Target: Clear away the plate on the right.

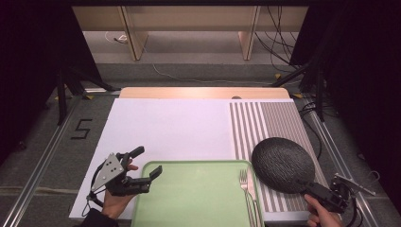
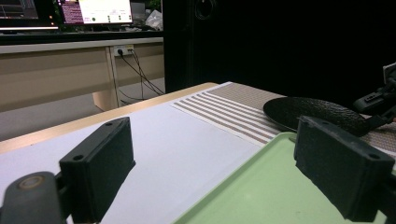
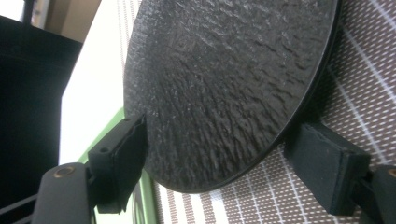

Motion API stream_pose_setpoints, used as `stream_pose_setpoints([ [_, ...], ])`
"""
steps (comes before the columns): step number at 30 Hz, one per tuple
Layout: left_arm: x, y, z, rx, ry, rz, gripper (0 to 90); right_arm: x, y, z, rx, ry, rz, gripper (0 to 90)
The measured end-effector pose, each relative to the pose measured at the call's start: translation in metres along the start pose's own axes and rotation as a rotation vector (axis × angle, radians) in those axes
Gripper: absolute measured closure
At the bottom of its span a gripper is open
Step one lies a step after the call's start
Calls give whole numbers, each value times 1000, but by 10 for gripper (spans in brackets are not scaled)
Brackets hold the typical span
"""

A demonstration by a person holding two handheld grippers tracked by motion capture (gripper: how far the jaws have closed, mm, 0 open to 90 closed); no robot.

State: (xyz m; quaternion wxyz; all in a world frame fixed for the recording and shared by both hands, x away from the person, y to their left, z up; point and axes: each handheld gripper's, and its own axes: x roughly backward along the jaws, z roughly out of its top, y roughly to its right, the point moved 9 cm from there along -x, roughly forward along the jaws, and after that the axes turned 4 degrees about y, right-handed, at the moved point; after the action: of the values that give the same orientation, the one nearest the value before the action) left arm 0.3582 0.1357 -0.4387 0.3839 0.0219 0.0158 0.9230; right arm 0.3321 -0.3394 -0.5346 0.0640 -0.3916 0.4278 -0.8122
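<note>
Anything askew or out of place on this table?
The black plate is tilted, its edge between the right gripper's open jaws. The fork lies on the green tray's rim.

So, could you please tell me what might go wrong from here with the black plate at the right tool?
1. The right tool has the black plate's edge between its jaws, and one pad stands visibly apart from it; lifted now, the plate could slip.
2. The plate's rim sits close to the fork and the green tray; sliding it leftward may knock either.
3. The left tool hangs open over the tray's corner and could bump it.
</note>
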Motion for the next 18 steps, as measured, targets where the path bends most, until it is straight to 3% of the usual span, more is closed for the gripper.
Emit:
stream_pose_setpoints([
  [12, 0, 0, 0, -1, -1, 0, 116, -6, -4, -4, -82, 8, 58, 287],
  [18, 0, 0, -1, -1, -2, 2, 116, -8, -2, -3, -114, 33, 60, 326],
])
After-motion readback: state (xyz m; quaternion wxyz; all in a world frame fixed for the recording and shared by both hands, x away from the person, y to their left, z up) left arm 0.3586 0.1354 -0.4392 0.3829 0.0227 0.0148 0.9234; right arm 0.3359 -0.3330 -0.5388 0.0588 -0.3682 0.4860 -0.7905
